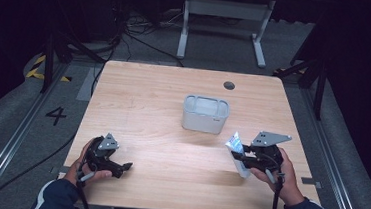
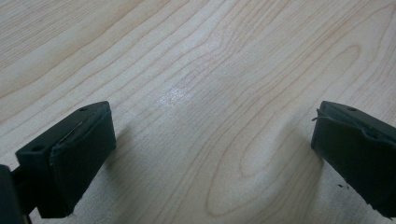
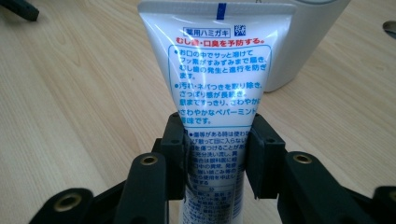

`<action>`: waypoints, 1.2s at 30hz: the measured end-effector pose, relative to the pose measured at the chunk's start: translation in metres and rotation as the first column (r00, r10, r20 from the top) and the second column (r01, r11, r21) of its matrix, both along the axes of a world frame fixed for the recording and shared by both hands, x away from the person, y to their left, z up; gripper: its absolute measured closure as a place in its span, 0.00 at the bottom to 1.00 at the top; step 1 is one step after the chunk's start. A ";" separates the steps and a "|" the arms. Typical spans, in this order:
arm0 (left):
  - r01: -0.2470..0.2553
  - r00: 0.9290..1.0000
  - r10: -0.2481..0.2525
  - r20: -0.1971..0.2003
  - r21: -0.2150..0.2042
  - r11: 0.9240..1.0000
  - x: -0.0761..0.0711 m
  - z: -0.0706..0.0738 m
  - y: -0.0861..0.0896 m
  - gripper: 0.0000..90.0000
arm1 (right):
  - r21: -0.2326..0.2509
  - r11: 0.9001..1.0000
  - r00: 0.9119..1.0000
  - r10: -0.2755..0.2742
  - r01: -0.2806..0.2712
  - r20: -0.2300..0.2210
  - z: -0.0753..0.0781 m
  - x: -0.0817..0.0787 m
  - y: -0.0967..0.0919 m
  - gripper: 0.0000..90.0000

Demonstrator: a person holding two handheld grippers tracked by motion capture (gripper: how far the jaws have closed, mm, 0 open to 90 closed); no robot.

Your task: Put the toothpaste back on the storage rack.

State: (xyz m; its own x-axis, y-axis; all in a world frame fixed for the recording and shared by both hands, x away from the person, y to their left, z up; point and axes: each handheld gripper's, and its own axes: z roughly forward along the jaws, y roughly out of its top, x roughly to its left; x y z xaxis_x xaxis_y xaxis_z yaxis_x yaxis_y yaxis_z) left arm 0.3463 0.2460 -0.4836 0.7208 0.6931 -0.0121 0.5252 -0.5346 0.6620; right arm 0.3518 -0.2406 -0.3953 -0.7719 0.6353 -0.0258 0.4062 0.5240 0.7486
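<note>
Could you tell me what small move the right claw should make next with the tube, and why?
Probably carry it toward the bin: the right claw is shut on the tube, the open-topped bin stands just beyond, and the left claw is open over bare table.

lab: floor cables (image 1: 134, 33), rails (image 1: 18, 131)

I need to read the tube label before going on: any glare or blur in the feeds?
Right gripper view: the toothpaste tube is sharp, with white glare streaks across its upper print. Left gripper view: a small shiny patch on the table, fingers softly blurred. High view: dim surroundings, tube too small to read.
</note>
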 end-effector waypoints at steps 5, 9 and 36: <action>0.000 1.000 0.000 0.000 0.000 1.000 0.000 0.000 0.000 0.00 | 0.004 1.000 0.999 -0.022 0.022 0.024 0.004 0.000 -0.001 0.72; 0.000 1.000 0.000 0.000 0.000 1.000 0.000 0.000 0.000 0.00 | 0.022 1.000 0.999 -0.023 0.022 0.045 0.009 0.000 -0.001 0.72; 0.000 1.000 0.000 0.000 0.000 1.000 0.000 0.000 0.000 0.00 | 0.128 0.992 0.987 -0.010 -0.011 0.161 0.043 0.007 0.000 0.72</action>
State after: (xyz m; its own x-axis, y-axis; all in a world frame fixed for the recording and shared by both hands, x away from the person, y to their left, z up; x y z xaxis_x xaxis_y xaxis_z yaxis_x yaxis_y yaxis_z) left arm 0.3463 0.2460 -0.4836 0.7207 0.6932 -0.0118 0.5251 -0.5347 0.6621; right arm 0.3584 -0.2410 -0.3525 -0.7644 0.6412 -0.0680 0.2749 0.4194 0.8652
